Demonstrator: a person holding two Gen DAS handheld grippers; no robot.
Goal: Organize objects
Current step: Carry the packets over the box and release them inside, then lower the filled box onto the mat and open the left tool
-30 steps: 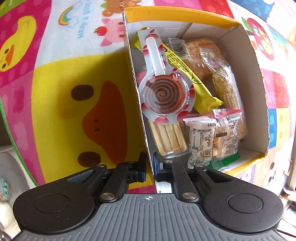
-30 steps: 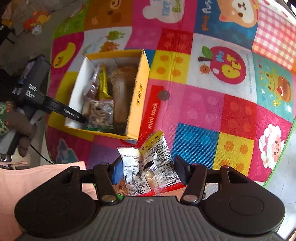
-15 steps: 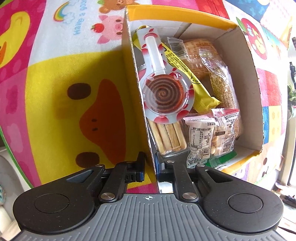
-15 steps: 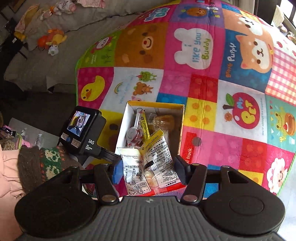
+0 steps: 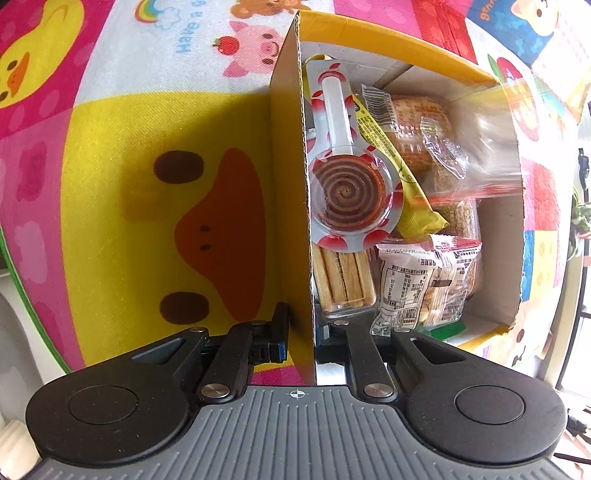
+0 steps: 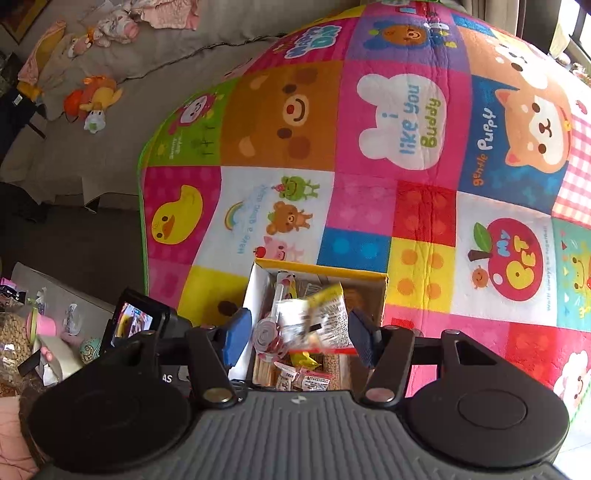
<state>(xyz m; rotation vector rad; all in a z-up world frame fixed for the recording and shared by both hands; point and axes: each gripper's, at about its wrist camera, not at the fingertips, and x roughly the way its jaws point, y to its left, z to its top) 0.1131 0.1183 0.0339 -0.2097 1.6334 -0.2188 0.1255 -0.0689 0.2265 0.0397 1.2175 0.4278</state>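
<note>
An open yellow cardboard box [image 5: 369, 33] stands on a colourful play mat [image 5: 129, 184]. It holds a spiral lollipop [image 5: 347, 192], a yellow bar [image 5: 406, 184], biscuit sticks [image 5: 343, 280] and a printed biscuit packet [image 5: 424, 288]. My left gripper [image 5: 301, 332] is shut on the box's near left wall, one finger outside and one inside. High above the box [image 6: 321, 267], my right gripper [image 6: 298, 341] stands open. A printed snack packet [image 6: 325, 317] shows blurred below its jaws and clear of the left pad. The same packet [image 5: 491, 147] is a blur over the box's right side.
The mat [image 6: 406, 129] spreads far and right of the box. The camera on my left gripper [image 6: 136, 325] sits just left of the box. Plush toys [image 6: 94, 98] lie on grey cushions at the far left. Bags and small clutter [image 6: 14, 339] crowd the near left.
My right gripper moved from beside the box to above it. The snack packet, gripped between its pads before, has come loose and is over the box. The left gripper still clamps the wall.
</note>
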